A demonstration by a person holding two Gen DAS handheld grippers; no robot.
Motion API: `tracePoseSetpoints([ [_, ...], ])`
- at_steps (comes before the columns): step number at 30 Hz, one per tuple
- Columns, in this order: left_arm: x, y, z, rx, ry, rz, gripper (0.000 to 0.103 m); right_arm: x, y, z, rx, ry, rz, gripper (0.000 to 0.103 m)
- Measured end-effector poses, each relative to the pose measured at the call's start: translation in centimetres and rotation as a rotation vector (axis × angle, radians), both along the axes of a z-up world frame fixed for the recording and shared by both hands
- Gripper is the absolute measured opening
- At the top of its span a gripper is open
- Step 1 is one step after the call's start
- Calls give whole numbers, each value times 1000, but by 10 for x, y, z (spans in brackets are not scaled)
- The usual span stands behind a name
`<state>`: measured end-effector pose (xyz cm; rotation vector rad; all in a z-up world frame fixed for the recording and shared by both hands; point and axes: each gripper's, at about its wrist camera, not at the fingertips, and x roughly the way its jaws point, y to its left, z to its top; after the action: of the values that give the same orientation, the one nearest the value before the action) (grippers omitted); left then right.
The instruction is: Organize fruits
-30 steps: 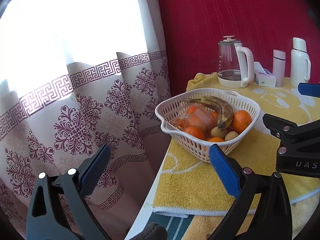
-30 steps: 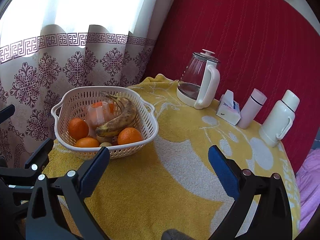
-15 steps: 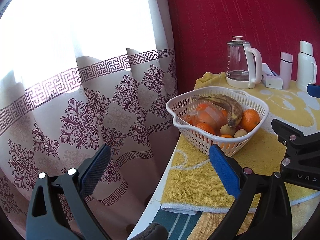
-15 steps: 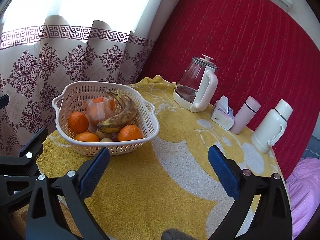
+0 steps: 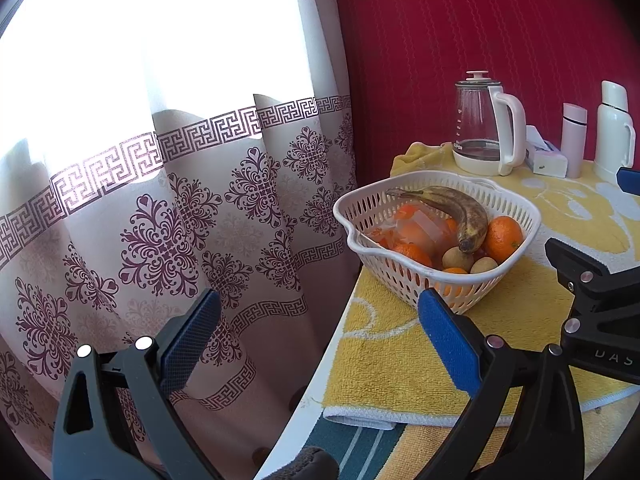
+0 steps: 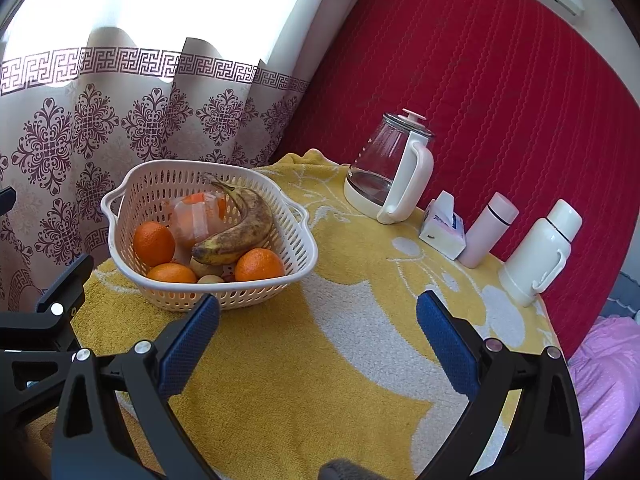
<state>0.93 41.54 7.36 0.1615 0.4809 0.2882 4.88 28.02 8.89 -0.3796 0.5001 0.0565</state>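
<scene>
a white perforated plastic basket (image 6: 120, 200) of fruit sat at the left of centre in the right wrist view, on a yellow towel (image 6: 320, 380) with a white pattern that covered the table. a brown-spotted banana (image 6: 236, 228) lay across the top of the heap, with loose oranges (image 6: 154, 242) around it, a clear plastic bag of oranges (image 6: 196, 216) behind it toward the upper left, and small tan fruits (image 6: 210, 279) of uncertain kind tucked beneath. the right gripper (image 6: 318, 344) filled the lower frame, its blue-padded jaws spread wide with nothing between them, hanging over bare towel to the lower right of the basket. in the left wrist view, the left gripper (image 5: 320, 334) was likewise spread and empty at the bottom of the frame, its right-hand pad just in front of the basket's near wall and its left-hand pad out over the table edge against a cream curtain (image 5: 160, 220) printed with maroon medallions. there the basket (image 5: 404, 276) sat at centre right, close to the towel's near-left edge. at the upper right of both views stood a glass kettle (image 6: 390, 170) with a white handle, a small tissue pack (image 6: 442, 228), a pale pink flask (image 6: 488, 230) and a white thermos (image 6: 540, 252), lined up before a red quilted backdrop (image 6: 480, 80). a pink cloth (image 6: 608, 380) showed at the lower right edge of the right wrist view.
</scene>
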Motion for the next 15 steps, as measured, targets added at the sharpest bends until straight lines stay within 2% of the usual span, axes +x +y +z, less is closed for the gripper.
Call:
tracePoseSetpoints([
  [15,0,3,-1,-6,4,0,100,1,-2,-1,10,11,-3,98],
])
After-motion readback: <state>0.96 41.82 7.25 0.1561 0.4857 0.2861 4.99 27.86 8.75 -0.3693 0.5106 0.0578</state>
